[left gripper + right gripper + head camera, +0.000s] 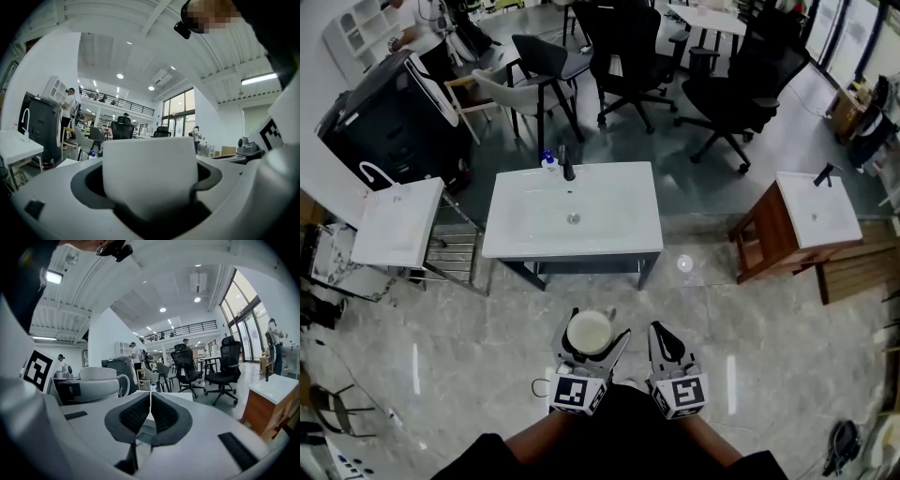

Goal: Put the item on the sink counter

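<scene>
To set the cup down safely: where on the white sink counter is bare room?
The sink counter is bare left, right and front of its basin. Only the back edge is crowded, by faucet and bottle.

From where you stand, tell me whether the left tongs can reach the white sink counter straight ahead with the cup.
Probably not yet. The left tongs hold the cup close to the body, and open floor separates them from the sink counter. Nothing blocks the way; stepping forward should do it.

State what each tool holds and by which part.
The left tool grips a white mug by its side walls, leaving the handle free. The right tool is shut on nothing.
</scene>
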Available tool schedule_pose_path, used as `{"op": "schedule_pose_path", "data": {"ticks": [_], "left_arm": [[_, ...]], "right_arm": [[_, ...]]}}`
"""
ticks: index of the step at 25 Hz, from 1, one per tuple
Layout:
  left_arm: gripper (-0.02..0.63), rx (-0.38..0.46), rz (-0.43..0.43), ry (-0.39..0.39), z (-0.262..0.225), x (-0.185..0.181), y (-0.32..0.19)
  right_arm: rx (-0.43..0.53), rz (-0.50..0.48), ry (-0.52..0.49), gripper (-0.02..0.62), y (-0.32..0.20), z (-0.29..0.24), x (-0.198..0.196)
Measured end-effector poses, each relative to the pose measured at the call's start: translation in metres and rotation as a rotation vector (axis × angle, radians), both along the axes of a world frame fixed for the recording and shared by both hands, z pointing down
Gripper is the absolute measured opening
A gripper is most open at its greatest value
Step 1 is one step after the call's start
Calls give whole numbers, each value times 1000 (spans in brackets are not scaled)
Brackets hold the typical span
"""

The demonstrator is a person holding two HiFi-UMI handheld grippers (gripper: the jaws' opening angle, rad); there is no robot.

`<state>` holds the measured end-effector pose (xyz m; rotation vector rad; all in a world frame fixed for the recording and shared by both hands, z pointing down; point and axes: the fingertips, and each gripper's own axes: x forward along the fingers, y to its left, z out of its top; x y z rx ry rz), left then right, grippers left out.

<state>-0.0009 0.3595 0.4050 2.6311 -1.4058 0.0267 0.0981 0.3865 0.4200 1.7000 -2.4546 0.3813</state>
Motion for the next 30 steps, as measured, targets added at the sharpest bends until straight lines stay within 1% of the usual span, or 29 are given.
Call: {"op": "schedule_pose_path", "data": {"ticks": [4, 9, 14, 18, 22, 25, 30], "left_arm": [[471, -16, 7, 30, -8, -12, -52], [471, -1, 40, 71, -22, -26, -112], [471, 25, 71, 57, -21, -53, -166], [471, 31, 87, 66, -18, -69, -205], [471, 27, 109, 71, -16, -81, -232], [471, 26, 122, 81, -16, -88, -249], [471, 41, 122, 90, -13, -93, -275]], "right_arm": [[16, -14, 13, 32, -55, -17, -18], [21, 16, 21, 32, -119, -29, -30], [27, 7, 41, 32, -175, -27, -61], [37, 7, 61, 32, -217, -26, -76], [39, 45, 76, 32, -249, -33, -86], [25, 66, 77, 32, -262, -24, -89], [1, 51, 80, 32, -277, -14, -103]]}}
